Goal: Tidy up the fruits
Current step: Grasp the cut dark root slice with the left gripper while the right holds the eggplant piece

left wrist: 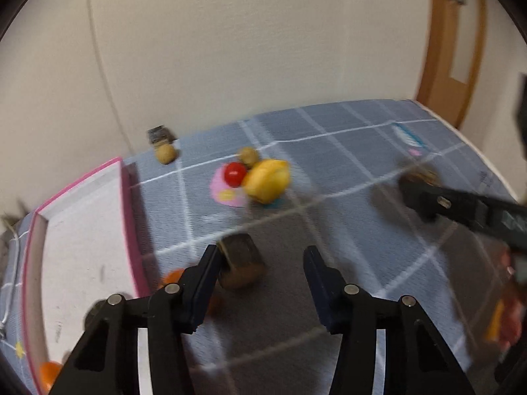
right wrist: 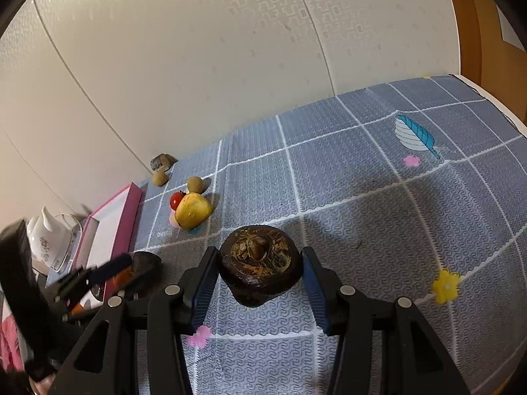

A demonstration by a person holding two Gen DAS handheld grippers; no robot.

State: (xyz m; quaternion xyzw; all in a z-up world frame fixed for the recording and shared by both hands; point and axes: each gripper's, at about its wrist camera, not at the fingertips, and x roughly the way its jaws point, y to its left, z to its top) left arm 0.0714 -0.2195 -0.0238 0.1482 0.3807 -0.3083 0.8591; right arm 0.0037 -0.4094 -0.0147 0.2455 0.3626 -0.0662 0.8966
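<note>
Right wrist view: my right gripper (right wrist: 260, 271) clamps a dark fruit (right wrist: 260, 263) at centre frame, ready for sorting. My left gripper (left wrist: 262, 279) stands apart; a second dark fruit (left wrist: 242, 260) touches only one pad, so it isn't gripped.

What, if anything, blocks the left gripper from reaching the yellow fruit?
Probably nothing, so likely yes: bare cloth lies between the left gripper and the yellow fruit. But a dark fruit sits between its jaws against one finger, so it would have to leave that first.

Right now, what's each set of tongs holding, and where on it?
Right tongs: dark round fruit, pinched at its two sides. Left tongs: nothing gripped; second dark fruit lies against one finger only.
</note>
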